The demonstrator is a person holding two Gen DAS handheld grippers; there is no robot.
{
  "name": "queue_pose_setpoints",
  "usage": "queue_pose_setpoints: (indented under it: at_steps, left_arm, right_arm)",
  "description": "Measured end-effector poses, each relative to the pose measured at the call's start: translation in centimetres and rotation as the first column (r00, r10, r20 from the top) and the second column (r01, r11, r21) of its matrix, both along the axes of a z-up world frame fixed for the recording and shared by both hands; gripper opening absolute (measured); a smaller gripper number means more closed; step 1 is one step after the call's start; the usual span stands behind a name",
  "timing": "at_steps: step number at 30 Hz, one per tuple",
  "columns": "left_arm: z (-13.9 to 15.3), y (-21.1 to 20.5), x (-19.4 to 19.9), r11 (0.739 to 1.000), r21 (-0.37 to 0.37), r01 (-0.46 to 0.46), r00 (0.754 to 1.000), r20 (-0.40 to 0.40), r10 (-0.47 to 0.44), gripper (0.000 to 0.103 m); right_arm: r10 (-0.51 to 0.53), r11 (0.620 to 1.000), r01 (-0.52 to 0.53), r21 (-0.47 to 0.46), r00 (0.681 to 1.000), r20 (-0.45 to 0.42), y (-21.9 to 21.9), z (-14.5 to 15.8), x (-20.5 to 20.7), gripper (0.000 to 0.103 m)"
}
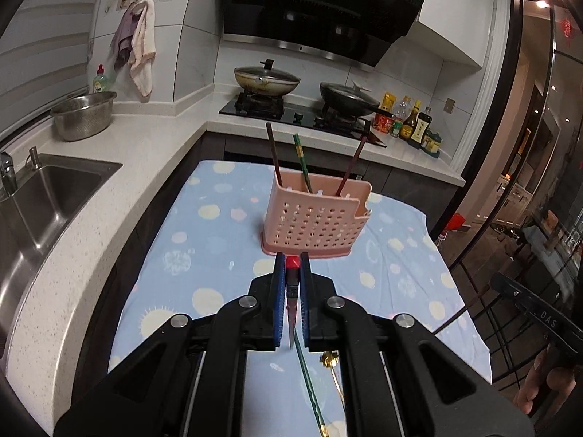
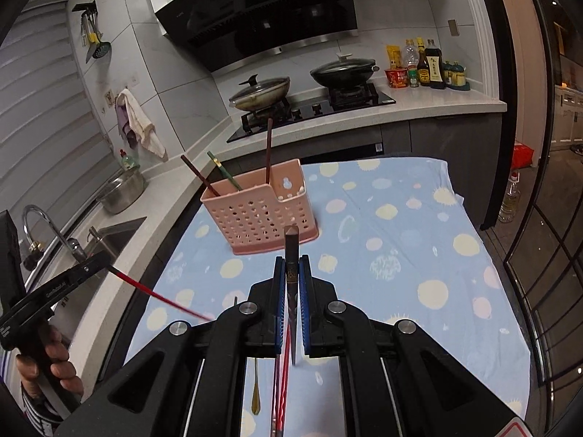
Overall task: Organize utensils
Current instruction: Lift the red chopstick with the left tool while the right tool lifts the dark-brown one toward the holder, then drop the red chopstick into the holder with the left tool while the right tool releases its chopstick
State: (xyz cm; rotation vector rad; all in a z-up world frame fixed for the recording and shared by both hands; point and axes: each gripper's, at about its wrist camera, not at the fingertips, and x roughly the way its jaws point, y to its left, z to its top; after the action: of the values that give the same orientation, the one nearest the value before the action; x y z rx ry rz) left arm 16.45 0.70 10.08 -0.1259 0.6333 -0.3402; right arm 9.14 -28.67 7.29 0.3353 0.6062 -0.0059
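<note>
A pink perforated utensil holder (image 1: 315, 218) stands on the blue dotted tablecloth (image 1: 204, 255) and holds three chopsticks (image 1: 301, 162). It also shows in the right wrist view (image 2: 258, 211). My left gripper (image 1: 292, 260) is shut on a red chopstick (image 1: 292, 263), just in front of the holder. My right gripper (image 2: 291, 260) is shut on a dark brown chopstick (image 2: 291, 244), near the holder's right front. A green chopstick (image 1: 309, 382) and a gold spoon (image 1: 333, 367) lie on the cloth below my left gripper. A gold spoon (image 2: 255, 393) and red chopsticks (image 2: 278, 400) lie below my right gripper.
A steel sink (image 1: 40, 196) and a metal colander bowl (image 1: 83, 114) are on the left counter. A stove with two lidded pans (image 1: 267, 80) is behind the table. Sauce bottles (image 1: 411, 123) stand at the back right. Glass doors (image 2: 546, 255) are on the right.
</note>
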Motion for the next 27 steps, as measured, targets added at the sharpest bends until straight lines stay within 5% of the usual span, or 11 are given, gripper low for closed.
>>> queue_pose_setpoints:
  at_steps: [10,18,27]
  left_arm:
    - [5.6,-1.5,4.3,0.998,-0.053,0.017,0.994,0.113,-0.011,0.007]
    - [11.4,-3.1,8.6,0.997,-0.070,0.019,0.971,0.240,-0.002,0.007]
    - [13.2,-5.0,14.3,0.999,-0.043,-0.006,0.959,0.284,0.018,0.007]
  right_arm:
    - [0.009,0.996,-0.018,0.084,0.994,0.108,-1.2,3.7,4.7,0.007]
    - [0.006,0.998,-0.021,0.063,0.975,0.222,-1.1,8.1,10.3,0.007]
    - [-0.014,0.998,-0.004,0.065,0.962,0.271,-1.2,9.6,16.4,0.007]
